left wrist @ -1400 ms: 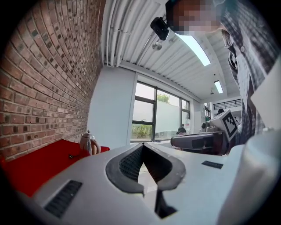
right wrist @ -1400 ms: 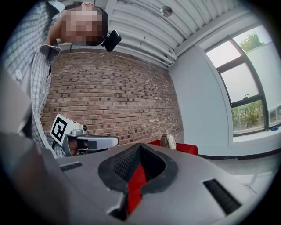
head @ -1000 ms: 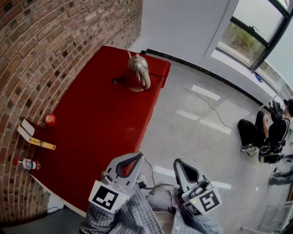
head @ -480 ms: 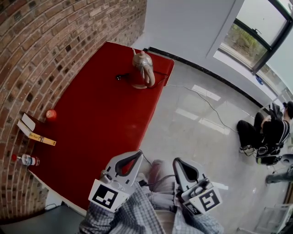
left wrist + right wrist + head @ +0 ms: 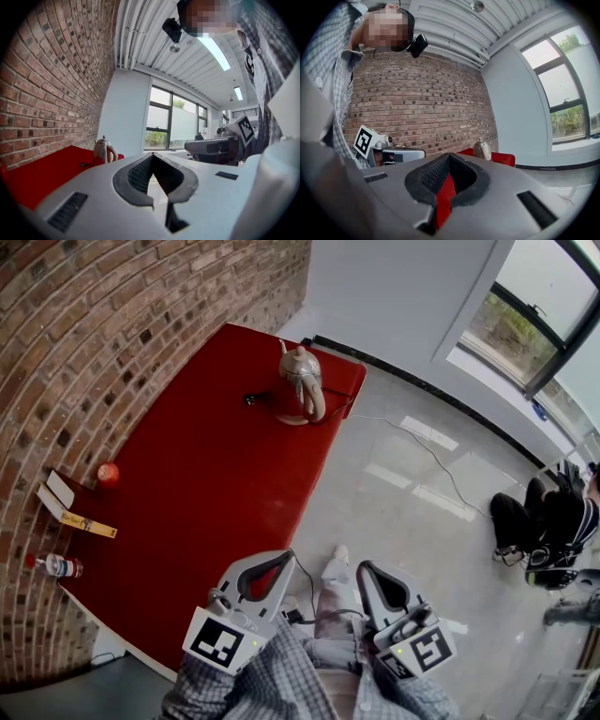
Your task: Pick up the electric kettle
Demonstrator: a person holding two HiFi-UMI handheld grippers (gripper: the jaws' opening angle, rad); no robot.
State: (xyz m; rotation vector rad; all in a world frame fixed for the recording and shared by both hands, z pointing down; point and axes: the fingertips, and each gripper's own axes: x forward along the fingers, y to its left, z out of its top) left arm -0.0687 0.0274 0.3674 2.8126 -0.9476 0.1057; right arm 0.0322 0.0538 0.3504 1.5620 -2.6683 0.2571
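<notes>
Brick wall [image 5: 112, 343] ran along the left of a long red tabletop [image 5: 187, 502], with pale floor [image 5: 403, 512] on the right and a person seated on it [image 5: 544, 521] well away near the window. The electric kettle [image 5: 302, 382] stood upright at the far end of the tabletop, close to its right edge, its looped handle turned toward the near side and a thin cord [image 5: 412, 442] trailing off across the floor. A small black piece [image 5: 253, 398] lay just beside it, too small to identify. A red ball-like thing [image 5: 108, 472], a flat box [image 5: 75, 518] and a bottle [image 5: 54, 566] sat by the wall, well apart from the kettle.

The left gripper [image 5: 284, 557] and right gripper [image 5: 362, 569] were held side by side at the near end, pointing roughly level along the tabletop. Each had its jaws clenched, tips together, with nothing between them.

By my judgement the task was at its very start: the approach, with the kettle untouched and far out of reach. The next move would call for closing that gap, spreading one pair of jaws, and lining them up across the handle so the kettle lifts off without tipping or snagging the cord.
</notes>
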